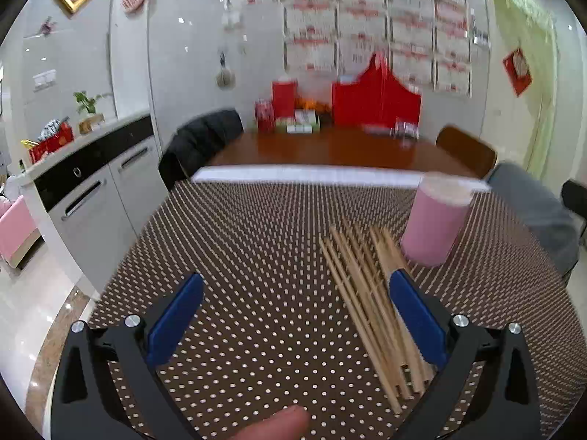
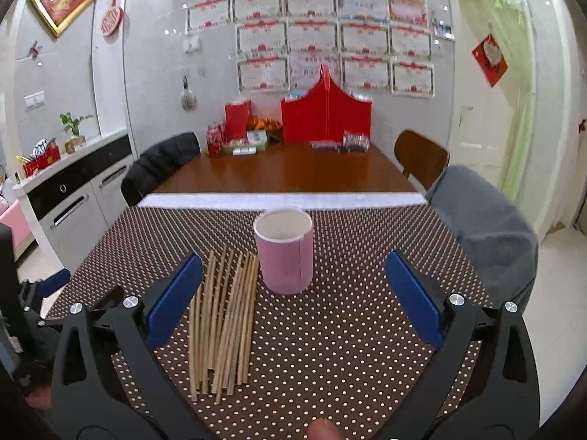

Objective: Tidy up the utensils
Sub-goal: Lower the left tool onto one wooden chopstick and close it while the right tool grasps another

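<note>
Both grippers hang low over the worktop, which is covered by a brown cloth with white dots. The left gripper has its jaws spread wide and holds nothing. Its right blue pad sits above the near side of a bundle of wooden chopsticks; whether it touches them I cannot tell. The right gripper also has its jaws spread wide and empty, its left blue pad just beside the same chopsticks.

The chopsticks lie flat on the cloth in a loose side-by-side bundle, pointing away from the grippers. Just beside their far ends stands a pink cup, upright, its white inside showing. From the right wrist view the cup stands between the two pads, well ahead of them. A fingertip shows at the bottom edge of the left wrist view.
</note>
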The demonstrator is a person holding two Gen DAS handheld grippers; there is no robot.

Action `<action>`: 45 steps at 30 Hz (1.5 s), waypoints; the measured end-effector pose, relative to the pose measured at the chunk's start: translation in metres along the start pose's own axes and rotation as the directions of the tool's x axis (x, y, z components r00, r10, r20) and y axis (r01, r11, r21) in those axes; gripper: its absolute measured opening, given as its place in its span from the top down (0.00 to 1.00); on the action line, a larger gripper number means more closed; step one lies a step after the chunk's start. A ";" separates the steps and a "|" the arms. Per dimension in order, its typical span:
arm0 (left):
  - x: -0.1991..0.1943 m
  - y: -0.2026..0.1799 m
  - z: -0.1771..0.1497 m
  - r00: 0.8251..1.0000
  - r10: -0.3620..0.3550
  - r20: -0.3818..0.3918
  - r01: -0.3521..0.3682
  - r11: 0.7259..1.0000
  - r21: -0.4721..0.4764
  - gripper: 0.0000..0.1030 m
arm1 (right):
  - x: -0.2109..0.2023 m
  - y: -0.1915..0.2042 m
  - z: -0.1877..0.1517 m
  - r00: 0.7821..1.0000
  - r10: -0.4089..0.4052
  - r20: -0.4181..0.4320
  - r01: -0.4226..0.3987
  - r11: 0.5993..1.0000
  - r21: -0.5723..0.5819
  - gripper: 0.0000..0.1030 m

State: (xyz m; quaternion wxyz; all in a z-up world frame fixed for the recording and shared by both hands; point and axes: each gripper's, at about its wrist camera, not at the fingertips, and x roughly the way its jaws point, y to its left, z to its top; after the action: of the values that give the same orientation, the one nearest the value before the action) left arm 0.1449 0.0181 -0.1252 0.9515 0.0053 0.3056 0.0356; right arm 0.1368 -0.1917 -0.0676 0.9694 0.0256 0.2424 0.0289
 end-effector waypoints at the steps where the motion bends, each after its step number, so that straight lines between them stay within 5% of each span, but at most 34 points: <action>1: 0.009 -0.001 -0.001 1.000 0.001 -0.017 -0.001 1.000 0.005 0.03 | 0.007 -0.002 -0.001 1.000 0.000 -0.013 0.000 1.000 0.001 0.05; 9: 0.084 -0.011 -0.030 0.977 -0.007 -0.213 0.012 1.000 0.023 0.03 | 0.075 -0.019 -0.022 0.984 0.002 -0.178 0.000 1.000 0.016 0.05; 15: 0.113 -0.016 -0.045 0.957 -0.007 -0.290 0.015 1.000 0.026 0.03 | 0.113 -0.021 -0.033 0.961 0.034 -0.273 -0.034 0.999 0.004 0.05; 31: 0.121 0.010 -0.042 0.944 -0.009 -0.331 0.005 1.000 -0.013 0.03 | 0.190 0.001 -0.061 0.880 0.105 -0.464 -0.152 0.986 -0.064 0.06; 35: 0.121 0.004 -0.041 0.944 -0.007 -0.329 0.003 1.000 -0.011 0.03 | 0.206 0.011 -0.060 0.871 0.090 -0.482 -0.159 0.982 -0.105 0.17; 43: 0.122 0.004 -0.040 0.945 -0.009 -0.328 0.006 1.000 -0.010 0.03 | 0.218 0.012 -0.056 0.862 0.095 -0.498 -0.176 0.977 -0.119 0.23; 45: 0.124 0.003 -0.038 0.944 -0.009 -0.329 0.007 1.000 -0.008 0.03 | 0.226 0.017 -0.052 0.862 0.071 -0.501 -0.167 0.975 -0.149 0.32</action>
State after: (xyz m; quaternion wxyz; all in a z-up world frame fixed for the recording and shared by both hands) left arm 0.2230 0.0297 -0.2286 0.8872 -0.0053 0.4601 0.0332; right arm 0.3104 -0.1578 -0.2183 0.8698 -0.0589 0.4757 0.1172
